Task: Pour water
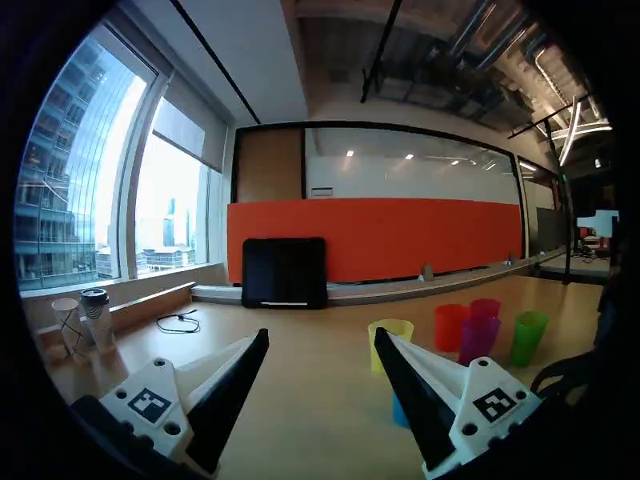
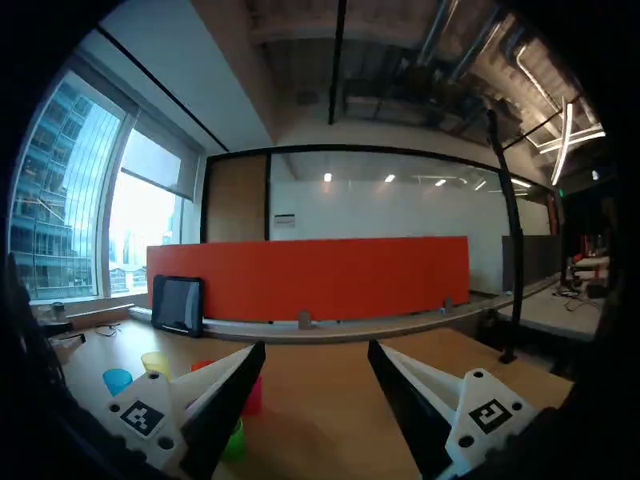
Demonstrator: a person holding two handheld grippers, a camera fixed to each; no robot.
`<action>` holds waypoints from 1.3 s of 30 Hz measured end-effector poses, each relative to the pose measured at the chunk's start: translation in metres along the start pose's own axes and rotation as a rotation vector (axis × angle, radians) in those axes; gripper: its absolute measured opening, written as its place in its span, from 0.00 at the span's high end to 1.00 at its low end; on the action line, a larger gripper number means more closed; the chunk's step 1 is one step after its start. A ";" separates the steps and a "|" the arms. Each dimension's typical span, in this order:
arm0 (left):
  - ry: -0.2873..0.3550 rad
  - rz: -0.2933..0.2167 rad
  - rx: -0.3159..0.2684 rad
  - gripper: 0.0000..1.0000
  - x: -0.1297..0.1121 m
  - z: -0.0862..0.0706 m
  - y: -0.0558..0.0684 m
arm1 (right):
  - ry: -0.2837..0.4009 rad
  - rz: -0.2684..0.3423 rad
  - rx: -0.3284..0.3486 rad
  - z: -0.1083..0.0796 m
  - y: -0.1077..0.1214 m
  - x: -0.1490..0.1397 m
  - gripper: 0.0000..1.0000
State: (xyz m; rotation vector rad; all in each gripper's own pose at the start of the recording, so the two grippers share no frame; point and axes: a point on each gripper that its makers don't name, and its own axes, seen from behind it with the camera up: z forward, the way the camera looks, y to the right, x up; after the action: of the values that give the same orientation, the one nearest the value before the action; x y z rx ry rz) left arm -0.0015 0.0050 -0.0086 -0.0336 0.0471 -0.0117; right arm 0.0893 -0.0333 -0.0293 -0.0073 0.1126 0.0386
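Note:
Several plastic cups stand on the wooden table [image 1: 320, 400]. In the left gripper view I see a yellow cup [image 1: 389, 338], an orange cup [image 1: 450, 326], a pink cup [image 1: 484, 308], a purple cup [image 1: 478, 338], a green cup [image 1: 529, 336] and part of a blue cup [image 1: 398, 412] behind the right finger. My left gripper [image 1: 322, 340] is open, nothing between its fingers. In the right gripper view, a blue cup [image 2: 117, 381], a yellow cup [image 2: 155, 363], a pink cup [image 2: 254, 398] and a green cup [image 2: 234, 444] sit left of my open, empty right gripper [image 2: 316, 346].
A dark monitor [image 1: 284, 272] leans against the orange partition [image 1: 376, 238] at the table's back. A paper coffee cup [image 1: 97, 316] and a small glass [image 1: 66, 318] stand by the window ledge, with a cable [image 1: 178, 321] nearby. A black pole [image 2: 510, 264] rises at the right.

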 end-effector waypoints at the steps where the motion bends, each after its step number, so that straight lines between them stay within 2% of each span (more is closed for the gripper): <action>1: -0.001 -0.001 0.001 0.01 -0.001 0.000 0.000 | -0.001 -0.001 0.001 0.000 -0.001 0.000 0.01; 12: -0.018 -0.025 0.000 0.01 -0.010 0.005 -0.003 | 0.000 -0.003 0.009 0.002 -0.005 0.003 0.01; 27: -0.037 -0.021 -0.002 0.01 -0.016 0.006 -0.002 | 0.004 -0.003 0.009 -0.001 -0.003 0.006 0.01; 39: -0.038 -0.020 -0.003 0.01 -0.016 0.007 -0.002 | 0.008 -0.039 -0.006 -0.002 0.006 0.004 0.01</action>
State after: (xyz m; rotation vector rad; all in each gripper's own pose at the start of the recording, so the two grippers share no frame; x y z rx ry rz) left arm -0.0175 0.0034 -0.0004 -0.0368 0.0084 -0.0307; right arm 0.0924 -0.0272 -0.0321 -0.0153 0.1204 0.0002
